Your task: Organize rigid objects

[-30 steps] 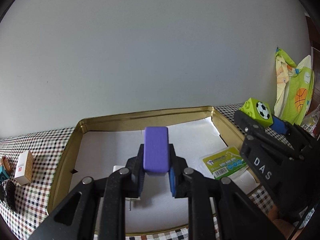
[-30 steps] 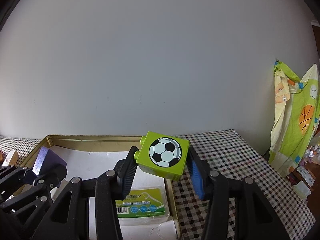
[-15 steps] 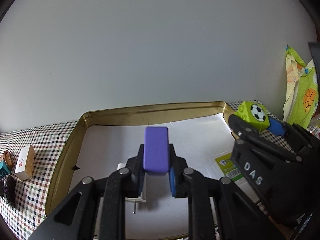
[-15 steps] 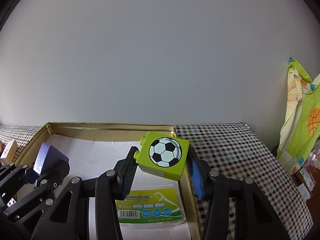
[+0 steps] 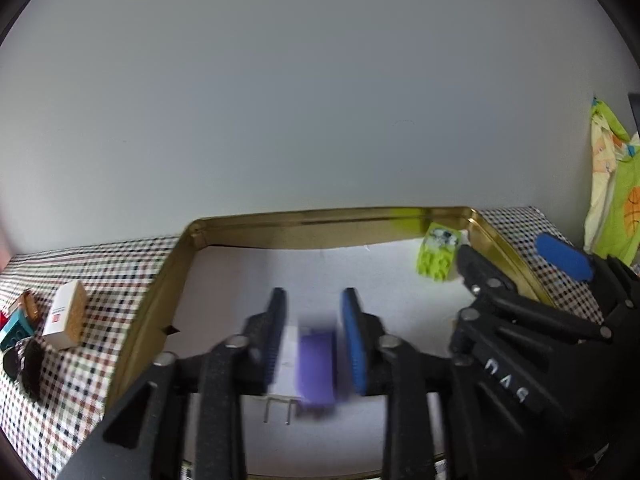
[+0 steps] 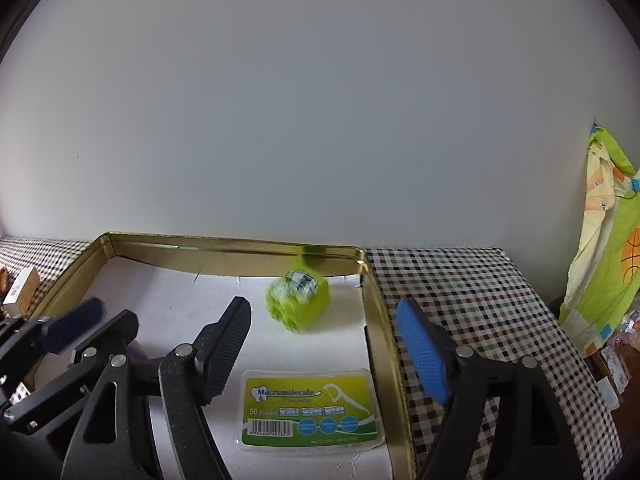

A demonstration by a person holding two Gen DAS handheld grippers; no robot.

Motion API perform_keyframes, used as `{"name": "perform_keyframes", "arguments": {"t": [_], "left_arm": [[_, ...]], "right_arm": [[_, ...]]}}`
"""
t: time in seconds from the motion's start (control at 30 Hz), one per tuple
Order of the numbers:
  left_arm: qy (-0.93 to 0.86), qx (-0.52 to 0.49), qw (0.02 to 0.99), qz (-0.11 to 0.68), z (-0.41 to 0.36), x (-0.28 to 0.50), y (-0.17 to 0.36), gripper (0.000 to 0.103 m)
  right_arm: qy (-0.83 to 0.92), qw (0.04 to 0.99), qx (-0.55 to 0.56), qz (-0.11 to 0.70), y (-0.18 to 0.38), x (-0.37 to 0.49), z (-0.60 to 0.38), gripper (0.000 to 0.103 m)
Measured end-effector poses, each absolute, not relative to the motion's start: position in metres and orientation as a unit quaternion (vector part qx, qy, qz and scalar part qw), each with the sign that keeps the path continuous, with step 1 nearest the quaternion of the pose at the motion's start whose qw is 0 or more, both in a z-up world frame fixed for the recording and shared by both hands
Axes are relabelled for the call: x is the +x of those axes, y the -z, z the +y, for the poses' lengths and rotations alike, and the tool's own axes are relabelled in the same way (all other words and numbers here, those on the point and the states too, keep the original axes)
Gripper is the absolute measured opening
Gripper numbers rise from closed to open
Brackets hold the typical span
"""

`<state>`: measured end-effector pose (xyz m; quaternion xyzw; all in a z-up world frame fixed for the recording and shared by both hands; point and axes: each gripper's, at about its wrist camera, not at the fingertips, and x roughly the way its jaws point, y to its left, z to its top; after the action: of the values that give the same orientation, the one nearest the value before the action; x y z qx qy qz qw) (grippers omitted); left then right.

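Observation:
A gold tray (image 5: pixel 328 218) lined with white paper holds the objects. My left gripper (image 5: pixel 313 322) is open above it; a purple block (image 5: pixel 316 370), blurred, is below the jaws beside a white plug (image 5: pixel 284 364). My right gripper (image 6: pixel 324 330) is open wide over the tray's right side. The green soccer-ball brick (image 6: pixel 298 298), blurred, is in the tray's far right corner; it also shows in the left wrist view (image 5: pixel 438 254). The right gripper (image 5: pixel 516 256) appears at the right of the left wrist view.
A floss-pick pack (image 6: pixel 310 412) lies in the tray near its right wall (image 6: pixel 384 332). On the checkered cloth left of the tray are a cork-and-white box (image 5: pixel 66 314) and small toys (image 5: pixel 16 328). A colourful cloth (image 6: pixel 612 248) hangs at the right. A wall stands behind.
Both grippers opened. The purple block dropped out of the left gripper into the tray; the green brick left the right gripper and landed near the tray's far right corner.

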<state>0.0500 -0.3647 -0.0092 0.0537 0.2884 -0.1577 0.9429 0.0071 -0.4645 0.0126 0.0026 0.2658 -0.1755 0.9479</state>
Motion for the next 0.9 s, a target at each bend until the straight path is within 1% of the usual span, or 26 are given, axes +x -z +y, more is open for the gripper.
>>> {"name": "perform_keyframes", "arguments": {"t": [0.03,0.07,0.1,0.13,0.2,0.27,0.47,0.57,0.67,0.77,0.9], "left_arm": [[0.150,0.049,0.946,0.284,-0.361,0.049,0.007,0.055],[0.143,0.042,0.949,0.279,-0.359,0.048,0.006,0.063],[0.134,0.033,0.952,0.272,-0.356,0.047,0.005,0.079],[0.129,0.026,0.955,0.266,-0.353,0.045,0.004,0.092],[0.121,0.009,0.962,0.247,-0.348,0.039,0.001,0.102],[0.130,0.002,0.966,0.225,-0.339,0.031,-0.003,0.103],[0.122,0.034,0.978,0.166,-0.332,0.010,-0.013,0.103],[0.112,0.058,0.980,0.154,-0.332,0.004,-0.016,0.103],[0.102,0.061,0.982,0.145,-0.324,-0.002,-0.018,0.103],[0.092,0.047,0.985,0.142,-0.309,-0.007,-0.019,0.103],[0.087,0.027,0.985,0.148,-0.295,-0.010,-0.019,0.103]], "right_arm": [[0.179,0.948,0.007,0.263,-0.013,0.006,-0.466,0.078],[0.185,0.948,0.016,0.258,-0.014,0.004,-0.469,0.078],[0.189,0.949,0.026,0.252,-0.015,0.001,-0.473,0.078],[0.190,0.950,0.037,0.246,-0.016,-0.001,-0.476,0.078],[0.189,0.952,0.064,0.234,-0.017,-0.006,-0.482,0.078],[0.182,0.954,0.083,0.223,-0.019,-0.010,-0.486,0.084],[0.192,0.961,0.066,0.187,-0.026,-0.019,-0.478,0.085],[0.195,0.964,0.058,0.171,-0.028,-0.027,-0.472,0.086],[0.195,0.969,0.044,0.145,-0.032,-0.035,-0.463,0.086],[0.199,0.972,0.016,0.121,-0.036,-0.044,-0.452,0.086],[0.204,0.972,-0.005,0.113,-0.037,-0.049,-0.440,0.086]]}}
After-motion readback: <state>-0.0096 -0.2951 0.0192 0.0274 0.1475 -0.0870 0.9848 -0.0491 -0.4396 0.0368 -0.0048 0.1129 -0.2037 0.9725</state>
